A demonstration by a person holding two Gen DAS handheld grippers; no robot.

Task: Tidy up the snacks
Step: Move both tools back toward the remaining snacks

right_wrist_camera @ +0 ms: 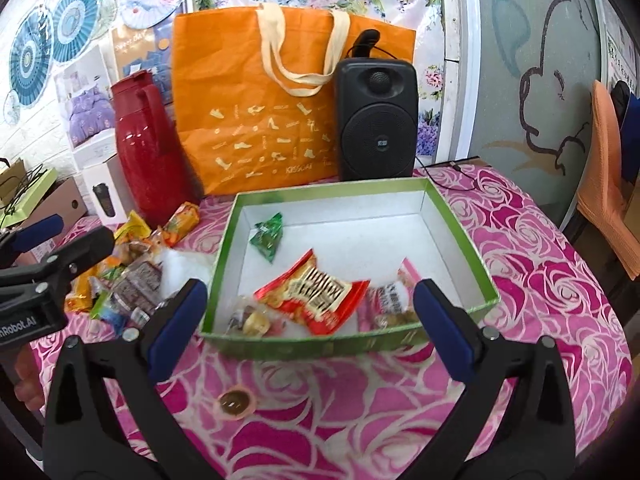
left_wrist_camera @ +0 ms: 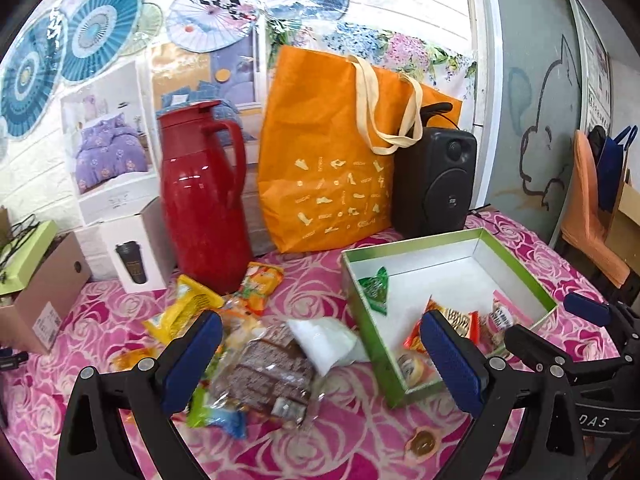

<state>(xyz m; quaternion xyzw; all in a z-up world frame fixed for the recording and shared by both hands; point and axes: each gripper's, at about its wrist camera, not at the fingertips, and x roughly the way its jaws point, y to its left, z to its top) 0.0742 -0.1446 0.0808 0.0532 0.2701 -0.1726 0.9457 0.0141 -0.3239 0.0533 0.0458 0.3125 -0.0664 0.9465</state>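
Both of our grippers have their blue-padded fingers spread wide with nothing between them: the left gripper (left_wrist_camera: 320,364) hangs over the heap of loose packets, and the right gripper (right_wrist_camera: 308,332) sits just in front of the shallow green cardboard box with the white inside (right_wrist_camera: 460,224). That box rests on the pink rose-patterned tablecloth (right_wrist_camera: 540,280) and already holds a small green packet (right_wrist_camera: 267,236), a red-and-gold wrapper (right_wrist_camera: 316,292), a pink-striped packet (right_wrist_camera: 390,300) and a small sweet or two at its near wall.

We judge the sorting to be partway through, with both grippers empty between drops. The next move calls for bringing the left gripper down onto one item of the heap, perhaps the clear-wrapped brown cake (left_wrist_camera: 268,368) or the white pouch (left_wrist_camera: 324,340) lying against the box's side, closing on it cleanly without dragging its neighbours, then lifting it over the green wall.

From the left wrist we see the heap in full, with the yellow packet (left_wrist_camera: 184,308) and orange packet (left_wrist_camera: 260,284) by the tall red thermos jug (left_wrist_camera: 200,196). From the right wrist we get the box's whole interior, and a small round gold-foil sweet (right_wrist_camera: 236,402) lying alone on the cloth just short of the box
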